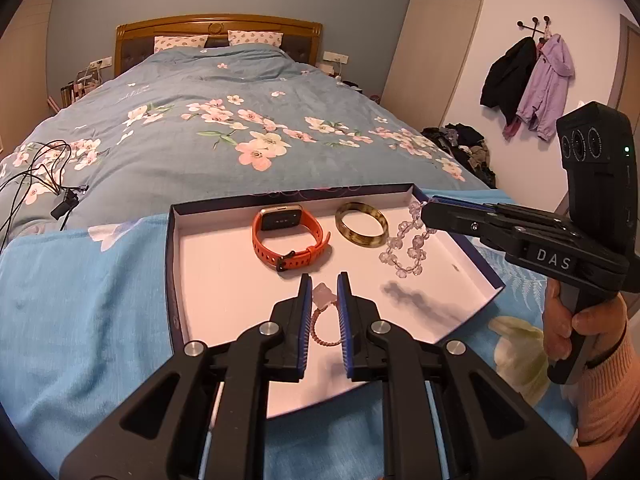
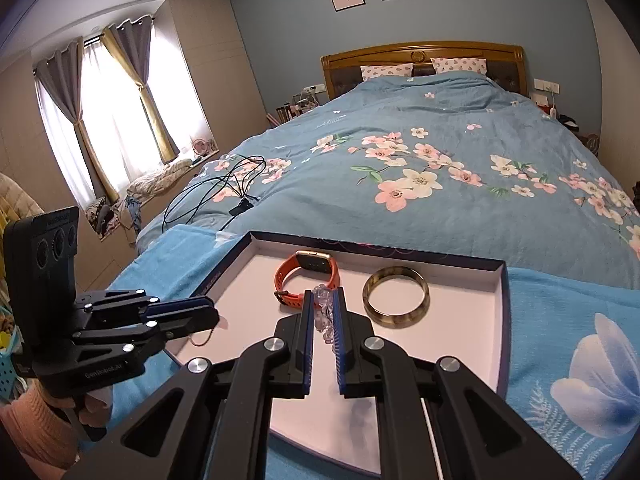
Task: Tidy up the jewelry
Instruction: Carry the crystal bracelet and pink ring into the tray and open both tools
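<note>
— Across the room we see a bed (image 1: 224, 92) under a blue flowered quilt (image 2: 460, 152), with a lighter blue cloth (image 1: 80, 288) over its near end. What sits on that cloth?

— On it we have a shallow box lid (image 1: 208, 276), white inside with a dark rim. We count four pieces of jewelry in it.

— Which ones, biggest first?

— We see an orange watch (image 1: 286, 236) standing on its strap toward the far side, and just beside it, to the right, a brownish bangle (image 1: 362, 225) lying flat. Right of the bangle we see a string of clear beads (image 1: 404, 246).

— Who has the beads?

— Our right gripper (image 2: 323, 312) does. We see its fingers nearly closed, the beads pinched between the blue pads (image 2: 307, 328), and part of the string draped down onto the lid floor.

— And our left gripper (image 1: 324, 304)?

— We see it low over the near part of the lid, open only narrowly. A small pink cord bracelet with a pale stone (image 1: 323, 312) lies between its fingers; we cannot tell whether the pads press on it.

— Anything else on the bed?

— We spot a tangle of black cable (image 2: 232, 184) on the quilt, well apart from the lid.
</note>
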A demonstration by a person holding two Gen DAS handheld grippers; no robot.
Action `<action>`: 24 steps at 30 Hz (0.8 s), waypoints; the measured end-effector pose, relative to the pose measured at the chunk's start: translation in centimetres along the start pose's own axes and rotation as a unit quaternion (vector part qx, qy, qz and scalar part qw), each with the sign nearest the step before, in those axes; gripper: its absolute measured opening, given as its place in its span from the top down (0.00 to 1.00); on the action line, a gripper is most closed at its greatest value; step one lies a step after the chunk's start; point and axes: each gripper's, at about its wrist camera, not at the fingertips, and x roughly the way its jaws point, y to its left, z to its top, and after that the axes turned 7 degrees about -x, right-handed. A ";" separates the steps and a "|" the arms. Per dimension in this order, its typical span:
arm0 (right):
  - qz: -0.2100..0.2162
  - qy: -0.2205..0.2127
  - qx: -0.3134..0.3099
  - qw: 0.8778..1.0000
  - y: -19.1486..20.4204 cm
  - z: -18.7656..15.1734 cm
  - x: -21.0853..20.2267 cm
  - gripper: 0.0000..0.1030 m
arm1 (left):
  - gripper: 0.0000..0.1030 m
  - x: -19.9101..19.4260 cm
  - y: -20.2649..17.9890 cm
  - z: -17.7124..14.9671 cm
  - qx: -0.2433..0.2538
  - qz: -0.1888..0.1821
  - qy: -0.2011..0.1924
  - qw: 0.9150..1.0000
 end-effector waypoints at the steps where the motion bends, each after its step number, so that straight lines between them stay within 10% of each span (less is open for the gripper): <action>1: 0.003 0.000 0.004 1.000 0.0 0.1 0.2 0.93 | 0.87 0.2 -0.1 0.1 0.001 0.002 0.001 1.000; 24: -0.023 0.058 0.026 0.998 -3.0 -1.1 4.0 0.93 | 0.87 6.2 1.4 1.0 -0.021 0.025 0.048 0.998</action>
